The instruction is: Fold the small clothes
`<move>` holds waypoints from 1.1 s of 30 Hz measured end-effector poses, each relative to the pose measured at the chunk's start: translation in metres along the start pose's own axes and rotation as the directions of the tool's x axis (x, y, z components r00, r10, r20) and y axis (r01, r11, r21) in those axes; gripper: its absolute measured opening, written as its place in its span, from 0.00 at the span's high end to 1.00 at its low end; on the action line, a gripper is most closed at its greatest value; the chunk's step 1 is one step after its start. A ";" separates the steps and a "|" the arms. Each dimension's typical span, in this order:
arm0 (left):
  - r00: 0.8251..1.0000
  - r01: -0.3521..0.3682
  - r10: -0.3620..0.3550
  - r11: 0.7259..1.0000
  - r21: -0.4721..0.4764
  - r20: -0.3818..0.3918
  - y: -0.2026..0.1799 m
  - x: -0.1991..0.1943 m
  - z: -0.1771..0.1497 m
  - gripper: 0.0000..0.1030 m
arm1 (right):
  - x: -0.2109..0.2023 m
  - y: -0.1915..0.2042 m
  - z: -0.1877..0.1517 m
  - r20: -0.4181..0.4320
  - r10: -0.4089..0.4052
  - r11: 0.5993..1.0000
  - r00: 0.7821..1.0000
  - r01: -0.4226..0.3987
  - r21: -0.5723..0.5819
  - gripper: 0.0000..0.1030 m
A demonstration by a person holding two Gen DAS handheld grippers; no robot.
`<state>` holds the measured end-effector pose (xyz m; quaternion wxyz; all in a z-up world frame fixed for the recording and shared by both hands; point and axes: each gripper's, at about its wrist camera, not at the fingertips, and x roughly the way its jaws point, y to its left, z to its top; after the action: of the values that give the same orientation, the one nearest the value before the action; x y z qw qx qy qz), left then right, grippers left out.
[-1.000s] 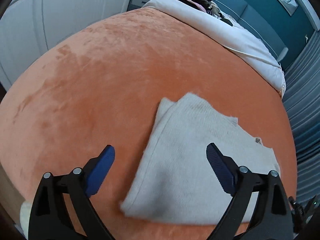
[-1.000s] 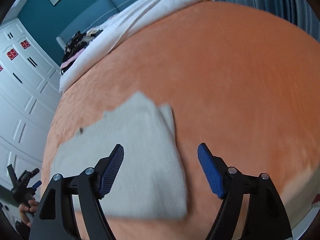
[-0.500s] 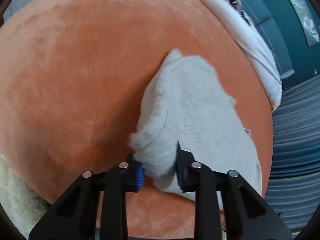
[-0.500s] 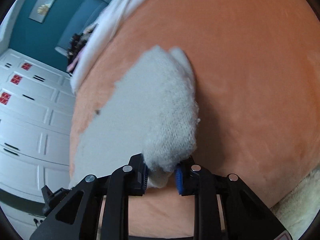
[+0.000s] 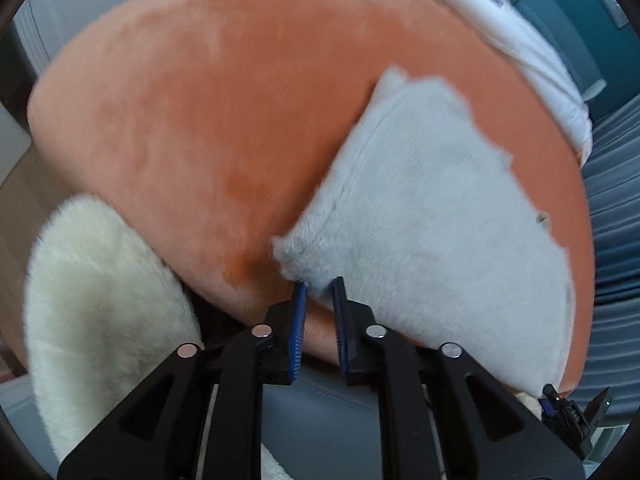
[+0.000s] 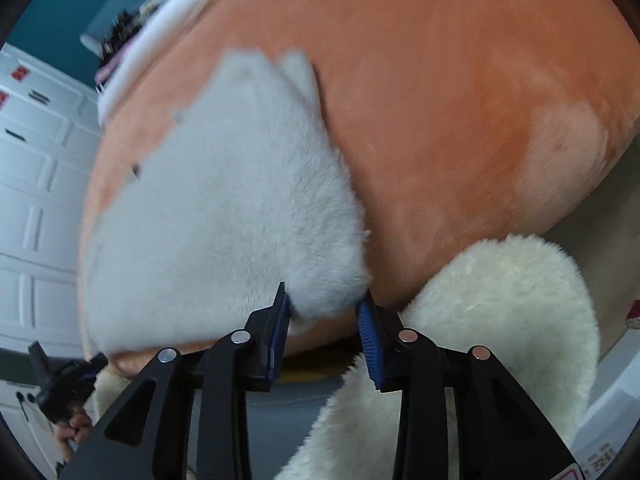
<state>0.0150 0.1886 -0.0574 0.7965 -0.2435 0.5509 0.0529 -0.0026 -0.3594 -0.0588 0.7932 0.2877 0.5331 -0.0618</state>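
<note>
A folded off-white knit garment (image 5: 432, 208) lies on the orange plush bed cover (image 5: 224, 112), dragged to the near edge. My left gripper (image 5: 318, 286) sits at the garment's near left corner, its blue pads narrowly apart with the cloth edge just at their tips. My right gripper (image 6: 324, 300) is partly open around the garment's near right corner (image 6: 320, 280), in the right wrist view the cloth (image 6: 224, 220) fills the left half of the bed cover (image 6: 460, 120). Both frames are motion-blurred.
A cream fluffy rug (image 5: 100, 320) lies on the floor below the bed edge, also in the right wrist view (image 6: 500, 340). A white duvet (image 5: 532, 56) lies across the far end. White wardrobe doors (image 6: 36, 200) stand at the left. The other gripper (image 6: 60, 376) shows lower left.
Both grippers closed on the garment's near corners, pulled it toward the bed's near edge, and now their pads have parted, the right wider than the left.
</note>
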 end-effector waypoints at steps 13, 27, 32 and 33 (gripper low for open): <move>0.999 -0.043 0.044 0.992 0.121 -0.008 -0.087 0.091 0.123 0.58 | 0.054 0.067 0.128 0.162 -0.108 0.972 0.981 0.139 -0.192 0.33; 0.985 -0.170 0.161 0.970 0.172 0.065 -0.086 0.105 0.129 0.86 | 0.097 0.029 0.139 0.091 -0.135 0.979 0.987 0.147 -0.142 0.96; 0.976 -0.165 0.126 0.959 0.231 0.176 -0.106 0.050 0.115 0.78 | 0.027 0.049 0.130 0.225 -0.083 0.992 0.971 0.102 -0.074 0.77; 0.973 -0.157 0.109 0.959 0.235 0.203 -0.112 0.036 0.108 0.66 | 0.012 0.060 0.121 0.251 -0.049 0.992 0.967 0.077 -0.103 0.77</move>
<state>0.1604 0.1321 -0.0233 0.8638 -0.0974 0.4908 0.0595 0.1251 -0.3700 -0.0140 0.8661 0.2156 0.4414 -0.0927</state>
